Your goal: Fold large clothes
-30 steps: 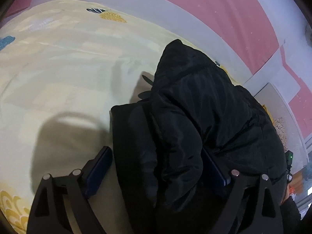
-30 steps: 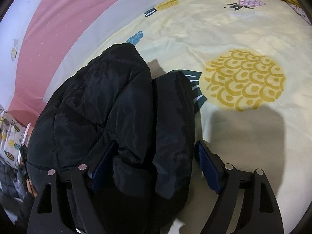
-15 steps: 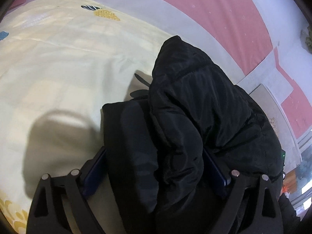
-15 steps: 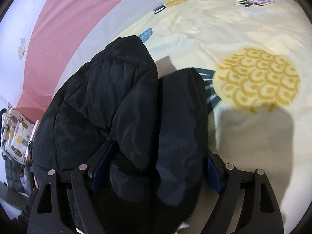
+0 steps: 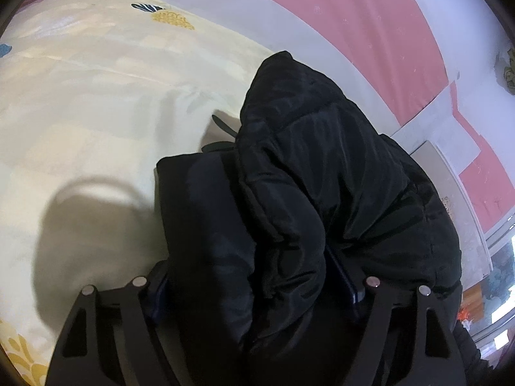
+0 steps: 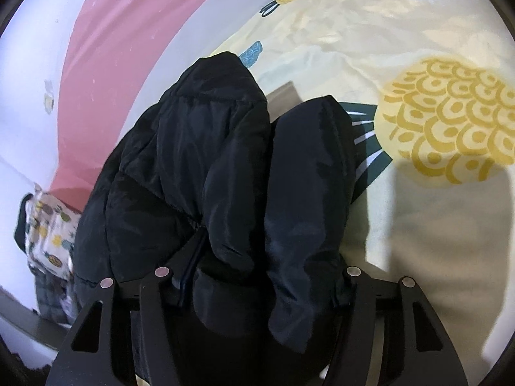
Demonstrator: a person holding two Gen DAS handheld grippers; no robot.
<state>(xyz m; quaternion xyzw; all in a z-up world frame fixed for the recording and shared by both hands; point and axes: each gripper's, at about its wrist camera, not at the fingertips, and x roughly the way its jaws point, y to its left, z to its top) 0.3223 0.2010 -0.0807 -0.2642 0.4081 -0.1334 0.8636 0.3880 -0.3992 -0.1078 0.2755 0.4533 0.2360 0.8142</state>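
Note:
A black puffer jacket (image 5: pixel 322 167) lies folded into a thick bundle on a pale yellow bedsheet (image 5: pixel 96 103). In the left wrist view my left gripper (image 5: pixel 254 276) straddles the bundle's near end. Its jaws are closing, and the padding bulges between the blue pads (image 5: pixel 349 284), which press into it. In the right wrist view the same jacket (image 6: pixel 199 160) fills the gap of my right gripper (image 6: pixel 260 273). Those jaws are closing too, both pads sunk into the folds. The fingertips are mostly hidden by fabric.
The sheet carries pineapple prints; a large yellow one (image 6: pixel 450 122) lies right of the jacket. A pink and white wall (image 5: pixel 354 16) runs behind the bed. A patterned pillow (image 6: pixel 51 231) sits at the left edge. Open sheet (image 5: pixel 64 160) spreads left of the bundle.
Both grippers have pushed further over the jacket's end and narrowed onto it. The blue pads, earlier visible beside the fabric, are now largely buried in the padding.

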